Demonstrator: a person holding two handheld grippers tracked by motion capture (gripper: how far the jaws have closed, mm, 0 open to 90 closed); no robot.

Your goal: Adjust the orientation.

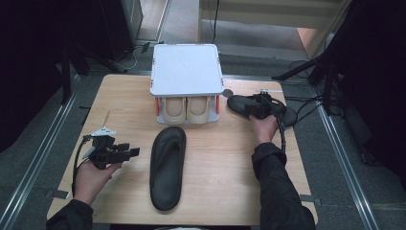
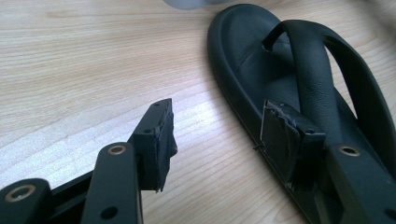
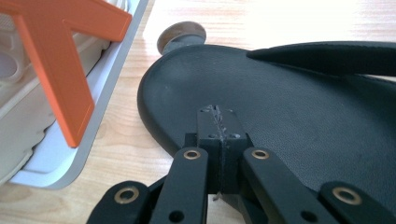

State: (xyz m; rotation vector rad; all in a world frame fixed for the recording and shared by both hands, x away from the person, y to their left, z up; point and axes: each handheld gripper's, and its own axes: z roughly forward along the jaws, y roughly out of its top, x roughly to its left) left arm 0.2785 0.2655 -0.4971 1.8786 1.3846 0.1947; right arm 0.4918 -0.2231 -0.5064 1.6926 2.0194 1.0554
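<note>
Lying crosswise, black sandal points toe toward rack.

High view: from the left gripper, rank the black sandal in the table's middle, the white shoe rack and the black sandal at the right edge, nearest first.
1. The middle sandal, lying lengthwise just to the side of the left gripper.
2. The white shoe rack, at the table's far edge, with beige shoes inside.
3. The right-edge sandal, across the table beside the rack, under the right gripper.

Right sandal cut off by frame edge; beige shoes half-hidden under rack lid
</note>
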